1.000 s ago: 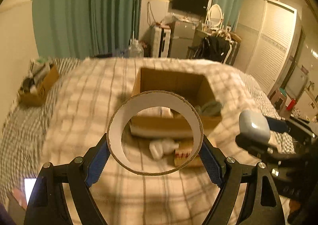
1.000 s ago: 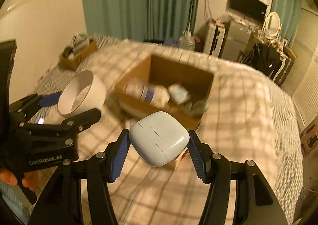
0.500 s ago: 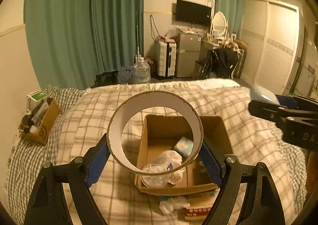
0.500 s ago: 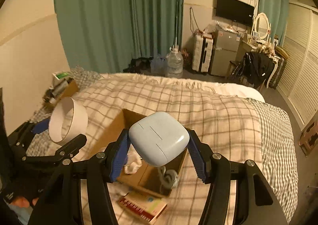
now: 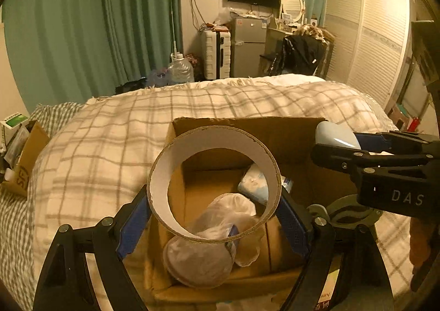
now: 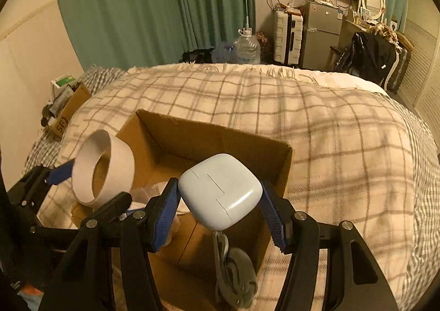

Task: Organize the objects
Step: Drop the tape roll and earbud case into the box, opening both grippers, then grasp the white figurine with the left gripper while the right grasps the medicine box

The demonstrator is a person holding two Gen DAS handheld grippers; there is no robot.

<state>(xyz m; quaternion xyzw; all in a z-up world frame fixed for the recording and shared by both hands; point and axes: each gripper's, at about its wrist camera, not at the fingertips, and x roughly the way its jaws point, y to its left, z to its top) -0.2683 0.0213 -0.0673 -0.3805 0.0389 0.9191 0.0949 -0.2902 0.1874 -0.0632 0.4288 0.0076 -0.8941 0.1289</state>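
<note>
My left gripper (image 5: 214,217) is shut on a white cardboard tape ring (image 5: 165,173) and holds it above the open cardboard box (image 5: 247,125) on the bed. The ring also shows in the right wrist view (image 6: 121,162). My right gripper (image 6: 220,209) is shut on a pale blue rounded case (image 6: 220,191), held over the box's right half (image 6: 220,132); the case also shows in the left wrist view (image 5: 337,136). Inside the box lie a clear plastic container (image 5: 203,250), a light blue packet (image 5: 254,184) and a grey cord bundle (image 6: 236,275).
The box sits on a checked blanket (image 6: 330,124) covering the bed. A smaller cardboard box of odds and ends (image 5: 22,162) stands at the bed's left edge. A booklet (image 5: 327,297) lies beside the box's near right corner. A water jug (image 6: 247,47), suitcase and fridge stand beyond the bed.
Both grippers have come down and forward toward the box, which now looks larger and closer. The ring and the case stay held. The right gripper now hangs over the box.
</note>
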